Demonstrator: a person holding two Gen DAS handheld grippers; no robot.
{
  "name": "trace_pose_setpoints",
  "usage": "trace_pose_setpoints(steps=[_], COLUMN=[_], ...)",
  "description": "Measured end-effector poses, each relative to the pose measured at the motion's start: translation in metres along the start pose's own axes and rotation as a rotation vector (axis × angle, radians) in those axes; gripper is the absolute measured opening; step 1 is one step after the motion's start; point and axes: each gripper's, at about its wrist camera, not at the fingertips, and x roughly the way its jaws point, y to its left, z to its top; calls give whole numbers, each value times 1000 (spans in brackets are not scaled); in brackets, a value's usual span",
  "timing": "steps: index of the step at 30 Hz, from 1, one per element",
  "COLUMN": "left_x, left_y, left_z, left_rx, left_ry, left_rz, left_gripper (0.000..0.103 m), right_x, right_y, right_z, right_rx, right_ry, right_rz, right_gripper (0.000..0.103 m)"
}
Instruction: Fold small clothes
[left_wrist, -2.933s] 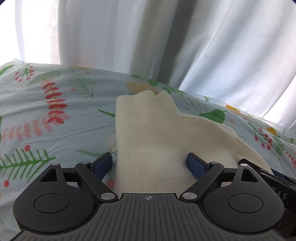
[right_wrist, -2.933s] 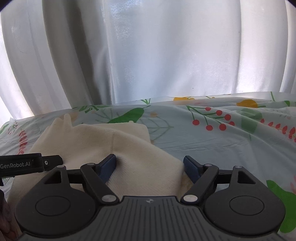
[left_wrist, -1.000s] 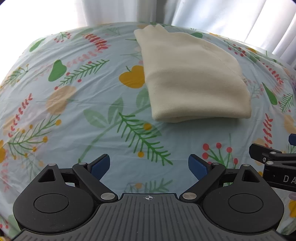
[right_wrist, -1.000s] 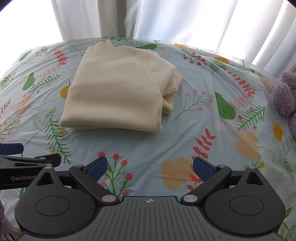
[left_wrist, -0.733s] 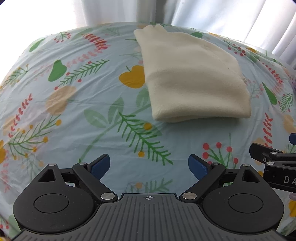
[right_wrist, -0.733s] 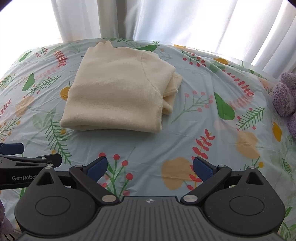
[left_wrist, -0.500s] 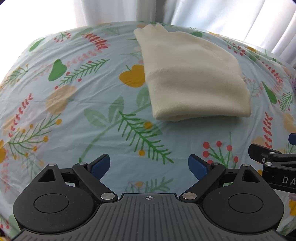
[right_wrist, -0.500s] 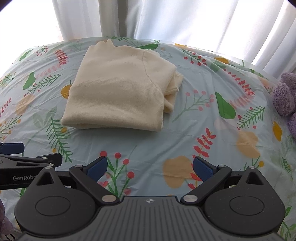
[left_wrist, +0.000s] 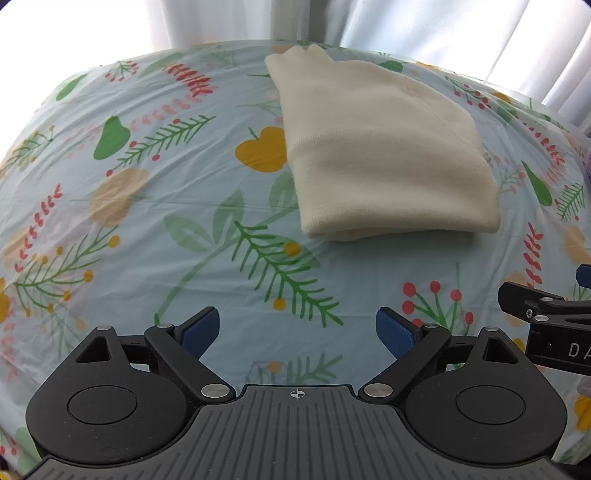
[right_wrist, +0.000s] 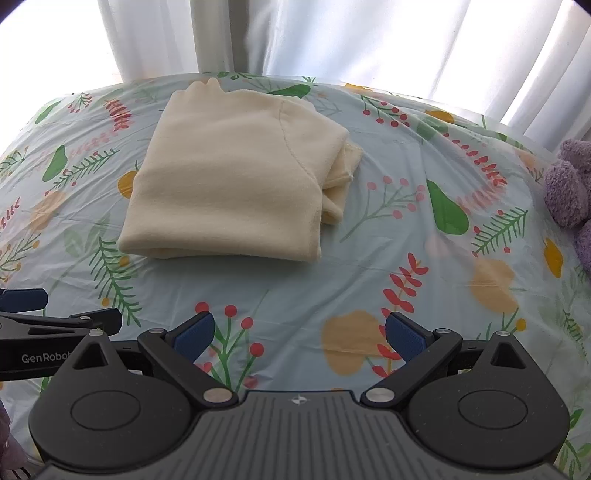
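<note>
A cream knit garment (left_wrist: 388, 155) (right_wrist: 236, 177) lies folded into a thick rectangle on the floral tablecloth (left_wrist: 147, 206) (right_wrist: 406, 258), toward the far side near the curtain. My left gripper (left_wrist: 297, 330) hovers well short of it, open, nothing between its blue pads. My right gripper (right_wrist: 300, 334) is likewise open and held back from the garment's near edge. Each gripper shows at the edge of the other's view: the right gripper (left_wrist: 546, 314) on the right, the left gripper (right_wrist: 48, 325) on the left.
White curtains (right_wrist: 332, 37) hang behind the table's far edge. A purple plush item (right_wrist: 569, 192) sits at the right edge of the cloth. A purple scrap shows at the lower left corner (right_wrist: 9, 450) of the right wrist view.
About three seconds ago both grippers were down at the garment with fabric between the fingers. They have since pulled back and up, empty. Over the last second almost nothing moves.
</note>
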Motion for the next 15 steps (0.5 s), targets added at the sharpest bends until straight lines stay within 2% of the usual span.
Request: trace_pose_setpoints(steps=[15], left_x=[2], left_y=[-2], left_z=[2], left_rx=[-6], left_ry=[5], left_rz=[0], left_gripper=[95], right_x=[1], right_y=[-4], right_z=[2], right_rx=[7], right_ry=[4], right_rz=[1], right_gripper=[99])
